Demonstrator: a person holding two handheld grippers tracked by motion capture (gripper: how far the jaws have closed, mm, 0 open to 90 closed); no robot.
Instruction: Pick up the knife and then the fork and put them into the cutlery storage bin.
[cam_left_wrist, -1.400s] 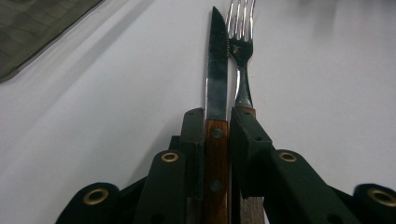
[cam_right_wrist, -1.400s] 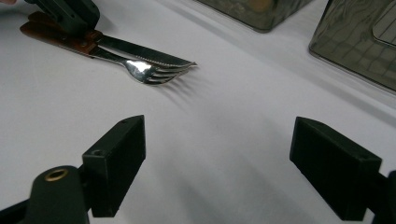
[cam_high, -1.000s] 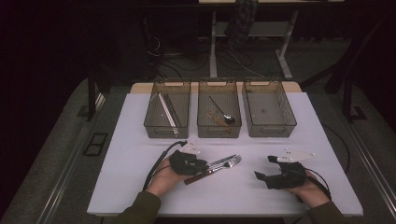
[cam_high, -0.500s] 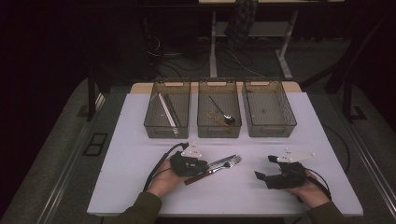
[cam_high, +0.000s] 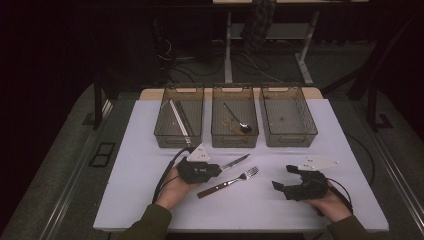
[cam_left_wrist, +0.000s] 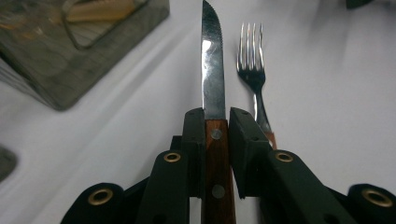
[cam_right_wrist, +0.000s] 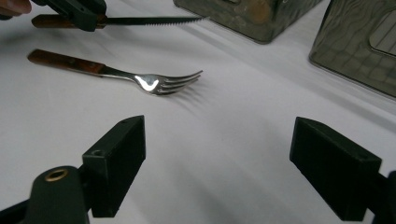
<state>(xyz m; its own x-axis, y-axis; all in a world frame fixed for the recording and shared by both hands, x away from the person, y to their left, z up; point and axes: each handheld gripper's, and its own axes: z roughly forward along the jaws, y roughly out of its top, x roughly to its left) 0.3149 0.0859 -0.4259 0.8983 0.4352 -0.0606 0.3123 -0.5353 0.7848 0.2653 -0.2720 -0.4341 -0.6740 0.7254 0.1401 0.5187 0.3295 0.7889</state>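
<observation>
The high view is dim: only the white table is lit, from above, and the floor and background are lost in near-black. In the left gripper view, the knife blade carries bright glare and is held sharp, while the bin at upper left is blurred. In the right gripper view, a highlight is seen on the fork; soft shadows are cast beneath it, and the near jaws are slightly out of focus.
</observation>
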